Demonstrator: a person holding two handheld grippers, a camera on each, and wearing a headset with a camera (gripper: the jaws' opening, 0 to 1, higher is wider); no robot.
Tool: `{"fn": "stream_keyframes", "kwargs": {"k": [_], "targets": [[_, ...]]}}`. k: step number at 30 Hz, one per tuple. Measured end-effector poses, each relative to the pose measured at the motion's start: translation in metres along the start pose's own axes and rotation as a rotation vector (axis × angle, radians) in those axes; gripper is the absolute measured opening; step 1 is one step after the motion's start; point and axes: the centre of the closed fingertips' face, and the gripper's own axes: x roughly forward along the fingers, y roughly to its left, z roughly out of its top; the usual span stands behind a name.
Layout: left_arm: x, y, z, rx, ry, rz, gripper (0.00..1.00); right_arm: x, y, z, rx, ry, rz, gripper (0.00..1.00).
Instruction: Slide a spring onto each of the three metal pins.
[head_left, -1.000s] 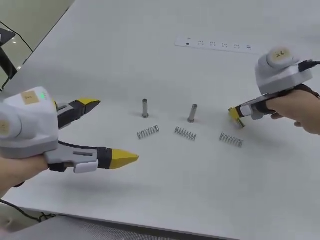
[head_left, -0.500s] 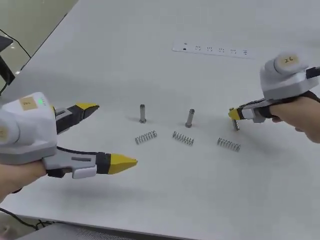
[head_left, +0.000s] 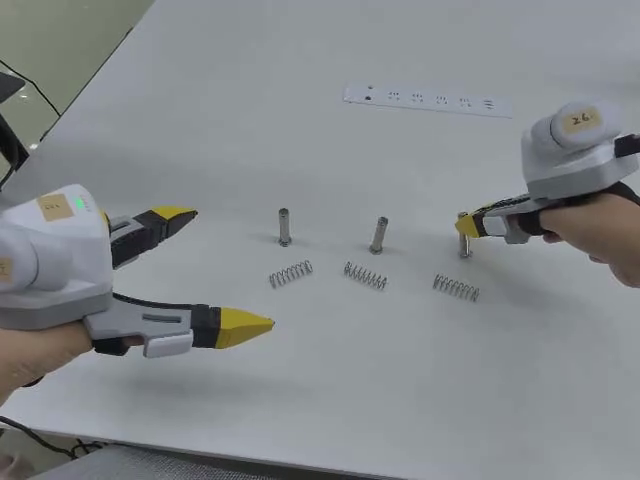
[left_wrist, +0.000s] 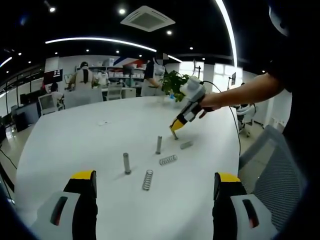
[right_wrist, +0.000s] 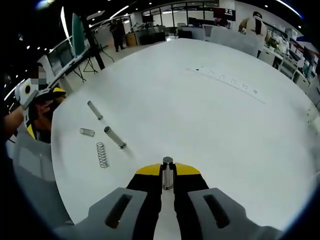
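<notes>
Two metal pins stand upright on the white table (head_left: 330, 400): the left pin (head_left: 284, 226) and the middle pin (head_left: 379, 234). My right gripper (head_left: 467, 227) is shut on the top of the third pin (head_left: 465, 246), which stays upright with its foot at the table. That pin (right_wrist: 167, 175) shows between the shut jaws of the right gripper (right_wrist: 167, 169). A spring lies in front of each pin: left spring (head_left: 290, 274), middle spring (head_left: 365, 276), right spring (head_left: 456, 288). My left gripper (head_left: 213, 268) hovers wide open at the left, holding nothing.
A white power strip (head_left: 428, 100) lies at the far side of the table. The table's left edge runs diagonally past the left gripper. In the left gripper view people and desks fill the room behind the table.
The right gripper's yellow tip has come up a little, and the third pin now shows below it. The left gripper stays open in the same place.
</notes>
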Motion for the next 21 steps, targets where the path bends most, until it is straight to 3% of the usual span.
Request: {"fn": "stream_keyframes", "kwargs": {"k": [21], "targets": [[0.0009,0.0021,0.0015,-0.001,-0.005,0.005,0.94,-0.0029,-0.0029,0.004,-0.02,-0.035,-0.026,0.05]]}}
